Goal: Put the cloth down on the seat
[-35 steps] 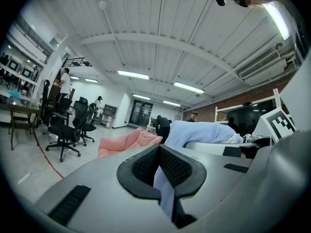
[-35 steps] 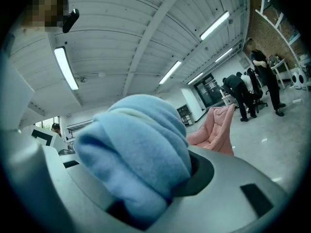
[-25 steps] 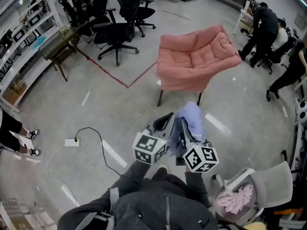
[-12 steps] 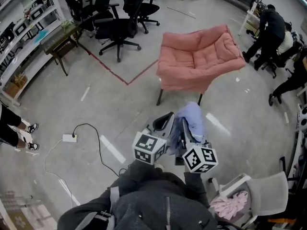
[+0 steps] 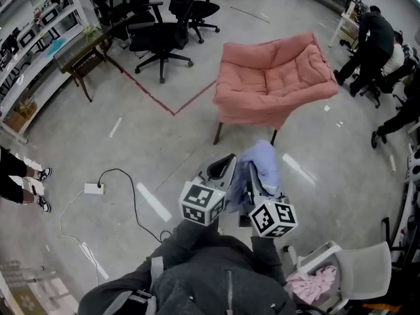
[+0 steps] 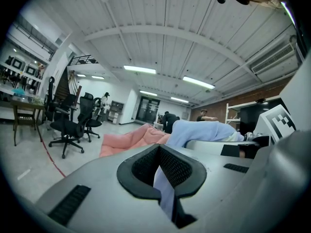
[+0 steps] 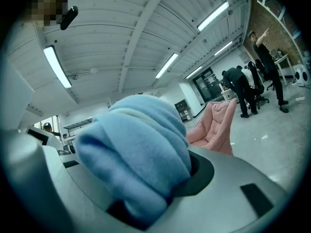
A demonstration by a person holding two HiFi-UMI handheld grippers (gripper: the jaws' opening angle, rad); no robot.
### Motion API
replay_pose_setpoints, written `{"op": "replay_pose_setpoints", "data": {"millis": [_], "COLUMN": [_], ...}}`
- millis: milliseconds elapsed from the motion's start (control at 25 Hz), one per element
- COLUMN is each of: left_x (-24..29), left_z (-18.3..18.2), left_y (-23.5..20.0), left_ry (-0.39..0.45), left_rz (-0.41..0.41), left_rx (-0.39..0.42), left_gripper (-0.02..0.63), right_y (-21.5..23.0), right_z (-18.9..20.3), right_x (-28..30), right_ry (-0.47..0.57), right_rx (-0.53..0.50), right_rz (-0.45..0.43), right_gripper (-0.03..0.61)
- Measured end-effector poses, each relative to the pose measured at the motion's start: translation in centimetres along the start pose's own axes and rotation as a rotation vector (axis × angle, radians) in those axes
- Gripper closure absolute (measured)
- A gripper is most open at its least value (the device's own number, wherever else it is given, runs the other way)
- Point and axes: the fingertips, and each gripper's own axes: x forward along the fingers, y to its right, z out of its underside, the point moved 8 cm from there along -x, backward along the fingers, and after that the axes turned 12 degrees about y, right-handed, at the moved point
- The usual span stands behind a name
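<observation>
1. Now my L gripper (image 5: 223, 169): jaws nearly together, pinching a thin fold of the blue cloth (image 5: 264, 161).
2. My R gripper (image 5: 257, 188): jaws partway apart, clamped on the cloth's thick bunch.
3. Cloth's up in front of me, above the floor (image 5: 151, 149); pink seat (image 5: 272, 77) is ahead, well apart.

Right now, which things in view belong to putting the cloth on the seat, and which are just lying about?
Job in hand: blue cloth, gripped by the left gripper and the right gripper; pink armchair.

Lying about: black office chairs; wooden side table; power strip and cable; grey chair holding pink clothes.
</observation>
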Motion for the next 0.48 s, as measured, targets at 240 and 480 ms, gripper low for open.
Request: {"op": "replay_pose_setpoints", "data": {"millis": [240,480], "left_x": [3.6,8.3], "left_z": [-0.1,-0.2], "left_y": [-1.0,-3.4], "left_ry": [0.002,-0.009], "left_rz": [0.022,0.043], "left_rx": [-0.002,-0.012], "left_gripper": [0.606,0.606], "right_y": [2.2,4.4], "right_z": [-0.7,-1.0], "right_x": [2.5,6.9], "right_ry": [0.008,0.011], "right_rx": [-0.009,-0.008], "right_rz": [0.031,0.061], "right_gripper": [0.39,0.39]}}
